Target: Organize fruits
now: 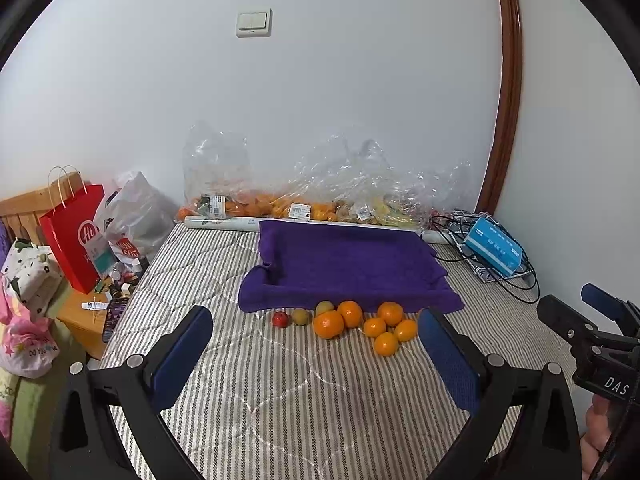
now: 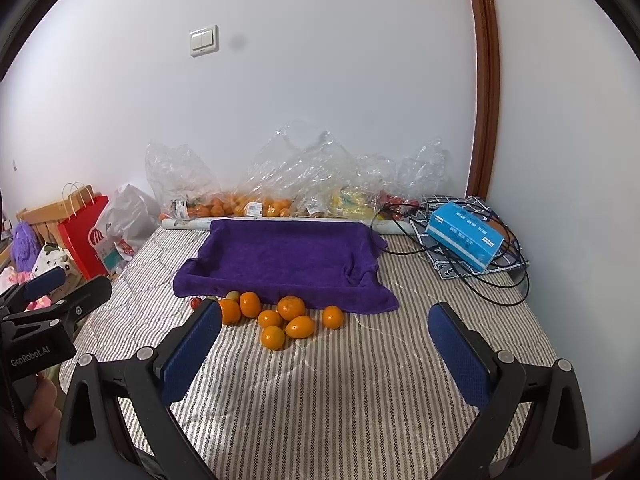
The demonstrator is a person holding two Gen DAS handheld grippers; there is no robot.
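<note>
Several oranges [image 1: 350,313] [image 2: 291,307] lie in a loose cluster on the striped mattress, just in front of a purple towel-lined tray [image 1: 348,264] [image 2: 288,256]. A small red fruit [image 1: 281,319] [image 2: 195,302] and two greenish-brown fruits [image 1: 301,316] sit at the cluster's left end. My left gripper [image 1: 316,350] is open, hovering short of the oranges with nothing between its fingers. My right gripper [image 2: 326,346] is open too, held back from the cluster and a little right of it. Each gripper shows at the edge of the other's view.
Clear plastic bags of fruit [image 1: 280,200] [image 2: 256,200] line the wall behind the tray. A blue box [image 1: 494,249] [image 2: 464,236] with black cables sits at the back right. A red paper bag [image 1: 74,236], a grey bag and a wooden bedside table stand left of the mattress.
</note>
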